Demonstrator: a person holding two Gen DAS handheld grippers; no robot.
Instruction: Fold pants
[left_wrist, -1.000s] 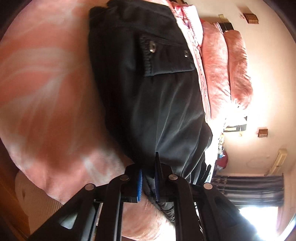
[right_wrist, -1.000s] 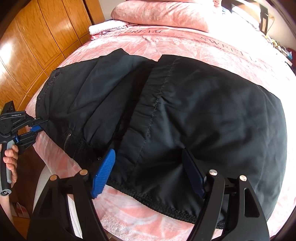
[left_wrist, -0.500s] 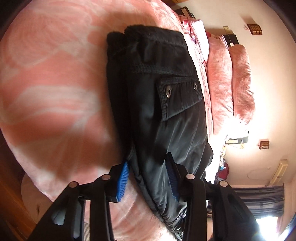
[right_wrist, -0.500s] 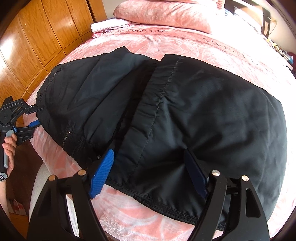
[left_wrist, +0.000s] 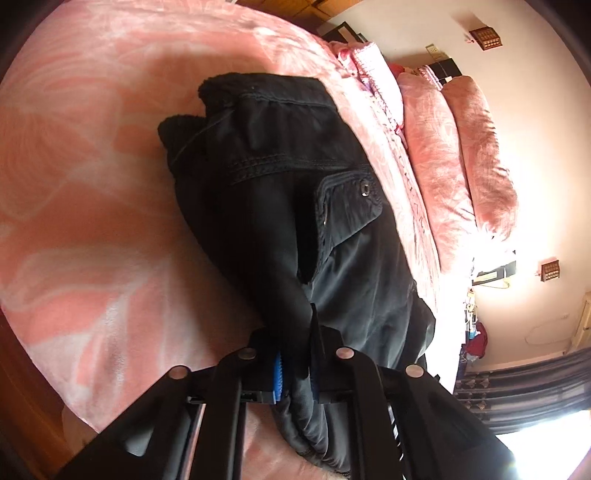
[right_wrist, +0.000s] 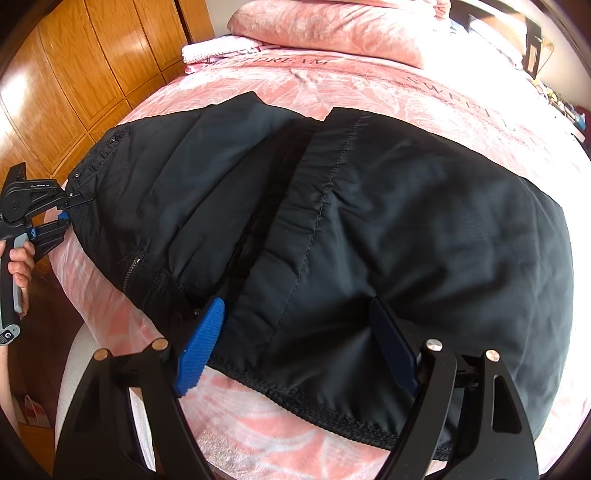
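Black pants (right_wrist: 369, 229) lie folded across the pink bed, a seamed layer on top of another. In the left wrist view the pants (left_wrist: 288, 206) show a snap pocket flap (left_wrist: 351, 206). My left gripper (left_wrist: 295, 369) is shut on a bunch of the pants' fabric at the bed's edge; it also shows in the right wrist view (right_wrist: 68, 210) at the pants' left end. My right gripper (right_wrist: 295, 339) is open, its blue pads (right_wrist: 199, 347) straddling the near hem of the top layer.
A pink patterned bedspread (right_wrist: 369, 85) covers the bed, with pink pillows (right_wrist: 332, 26) at its head. Wooden wardrobe doors (right_wrist: 74, 74) stand on the left. A curtained bright window (left_wrist: 524, 398) and wall fixtures lie beyond the bed.
My left gripper opened about half a second ago, shifted along the pants' edge, and has shut on the fabric again. My right gripper stays open over the hem.
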